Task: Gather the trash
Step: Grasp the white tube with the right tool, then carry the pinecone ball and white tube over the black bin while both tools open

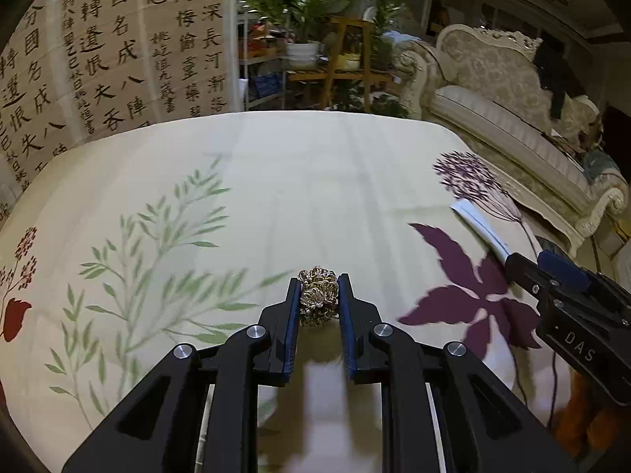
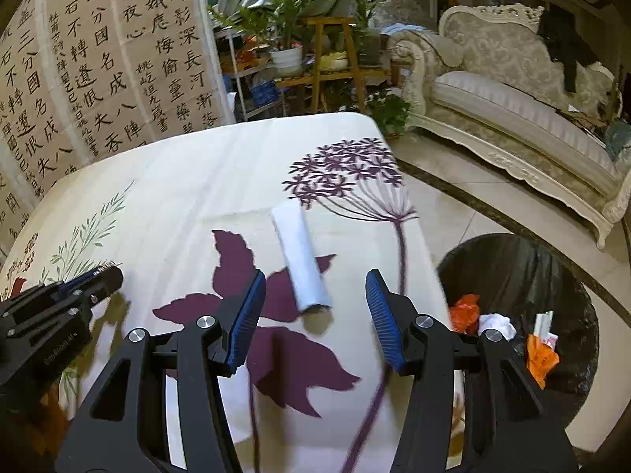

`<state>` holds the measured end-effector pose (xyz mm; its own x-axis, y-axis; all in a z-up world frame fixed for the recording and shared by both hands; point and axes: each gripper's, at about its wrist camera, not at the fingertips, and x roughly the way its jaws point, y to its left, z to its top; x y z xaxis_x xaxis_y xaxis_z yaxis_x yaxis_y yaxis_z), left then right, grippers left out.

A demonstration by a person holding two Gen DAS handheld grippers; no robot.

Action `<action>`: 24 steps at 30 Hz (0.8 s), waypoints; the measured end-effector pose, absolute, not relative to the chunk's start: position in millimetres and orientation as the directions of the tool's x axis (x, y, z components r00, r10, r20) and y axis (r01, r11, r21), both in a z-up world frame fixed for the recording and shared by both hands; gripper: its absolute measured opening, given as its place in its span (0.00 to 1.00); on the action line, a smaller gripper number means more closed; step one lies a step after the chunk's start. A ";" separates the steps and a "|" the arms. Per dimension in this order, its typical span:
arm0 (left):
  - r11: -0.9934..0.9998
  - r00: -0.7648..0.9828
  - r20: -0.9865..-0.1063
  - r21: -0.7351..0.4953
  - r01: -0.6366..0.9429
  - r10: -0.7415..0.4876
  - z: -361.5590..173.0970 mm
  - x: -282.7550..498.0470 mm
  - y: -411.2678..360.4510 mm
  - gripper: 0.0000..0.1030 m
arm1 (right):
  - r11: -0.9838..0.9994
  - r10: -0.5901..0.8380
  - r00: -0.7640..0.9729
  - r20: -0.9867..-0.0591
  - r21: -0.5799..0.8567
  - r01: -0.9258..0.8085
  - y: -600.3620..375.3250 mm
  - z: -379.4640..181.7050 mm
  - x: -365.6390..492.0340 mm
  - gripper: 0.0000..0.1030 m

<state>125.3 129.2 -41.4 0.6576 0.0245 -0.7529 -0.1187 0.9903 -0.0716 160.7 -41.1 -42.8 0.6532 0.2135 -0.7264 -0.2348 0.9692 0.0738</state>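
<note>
We hold both grippers tilted steeply down over the worktop (image 2: 189,181), which is draped in a cream cloth printed with green sprigs and purple flowers. The left gripper (image 1: 318,295) has its jaws nearly together, clamped on a crumpled gold foil ball (image 1: 318,295) pinched between the blue pads (image 1: 292,315); the ball sits above the cloth's middle, toward our near edge. Whether it rests on the cloth or is lifted we cannot tell. The right gripper (image 2: 313,299) has its jaws standing apart, about half open, pressing on nothing. A rolled white paper tube (image 2: 301,256) lies on the cloth just ahead of them, its near end between the fingertips' line, close to the worktop's right edge. Beyond that edge, on the floor, stands a bin lined with a black bag (image 2: 512,272), holding orange and white scraps; the right gripper's body covers part of its rim. In the left wrist view the tube is partly hidden behind the right gripper.
</note>
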 end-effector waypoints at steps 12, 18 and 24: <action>0.985 0.655 -0.755 -0.080 -0.151 0.039 -44.8 124.0 149.7 0.19 | 0.969 0.186 0.608 -0.772 0.044 -0.242 -27.1 -52.0 172.0 0.24; 0.986 0.659 -0.751 -0.087 -0.140 0.027 -44.7 120.6 145.3 0.19 | 0.970 0.188 0.616 -0.765 0.045 -0.241 -29.4 -50.2 164.6 0.14; 0.990 0.674 -0.739 -0.090 -0.110 0.008 -40.3 112.2 130.8 0.19 | 0.974 0.183 0.646 -0.741 0.046 -0.222 -43.0 -41.5 143.0 0.14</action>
